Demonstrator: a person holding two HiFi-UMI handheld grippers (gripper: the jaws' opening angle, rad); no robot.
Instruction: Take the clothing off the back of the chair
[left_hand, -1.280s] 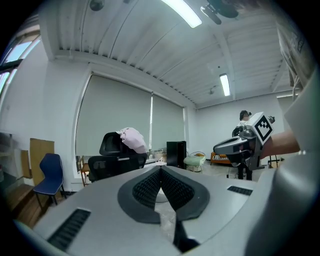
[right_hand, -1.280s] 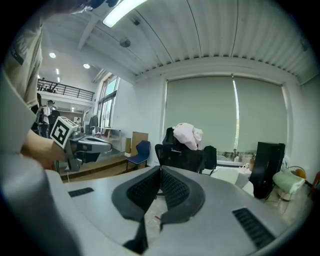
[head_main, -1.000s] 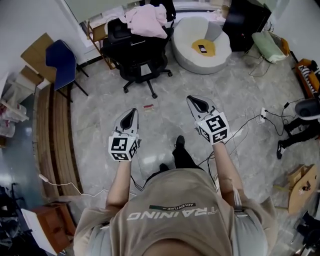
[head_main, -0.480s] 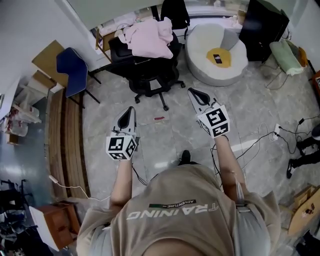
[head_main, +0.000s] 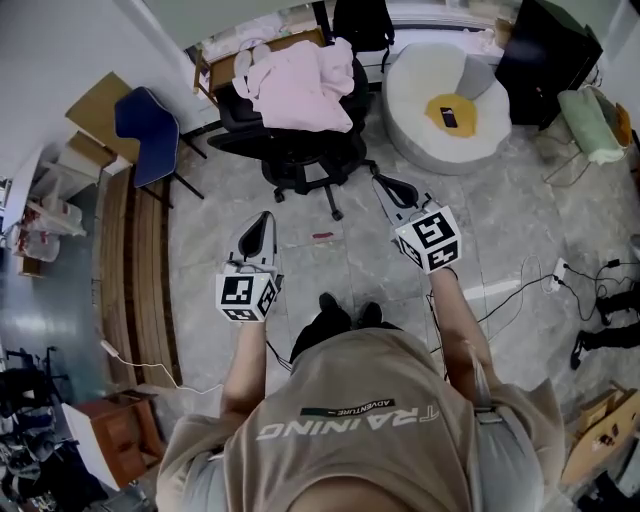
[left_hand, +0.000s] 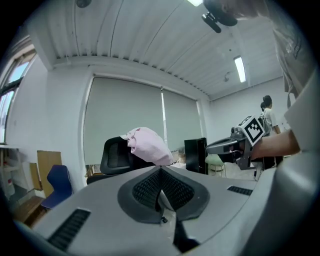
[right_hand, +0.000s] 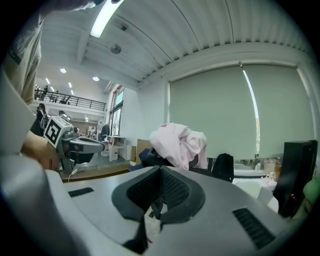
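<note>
A pink piece of clothing (head_main: 300, 85) hangs over the back of a black office chair (head_main: 300, 155) at the top of the head view. My left gripper (head_main: 258, 230) is held over the floor short of the chair, its jaws shut and empty. My right gripper (head_main: 392, 187) is also shut and empty, and sits close to the chair's wheeled base on its right. In the left gripper view the clothing (left_hand: 147, 145) lies straight ahead on the chair (left_hand: 114, 156), beyond my shut left gripper (left_hand: 160, 172). The right gripper view shows the clothing (right_hand: 177, 142) ahead of my shut right gripper (right_hand: 161, 171).
A blue chair (head_main: 145, 125) stands left of the office chair, beside long wooden boards (head_main: 140, 270). A white round seat (head_main: 445, 110) and a black cabinet (head_main: 545, 60) stand to the right. Cables (head_main: 520, 290) trail over the floor at right. A small red item (head_main: 322, 237) lies between the grippers.
The person has walked forward, so the chair and pink clothing have come closer. Both grippers moved toward the chair with their jaws still shut.
</note>
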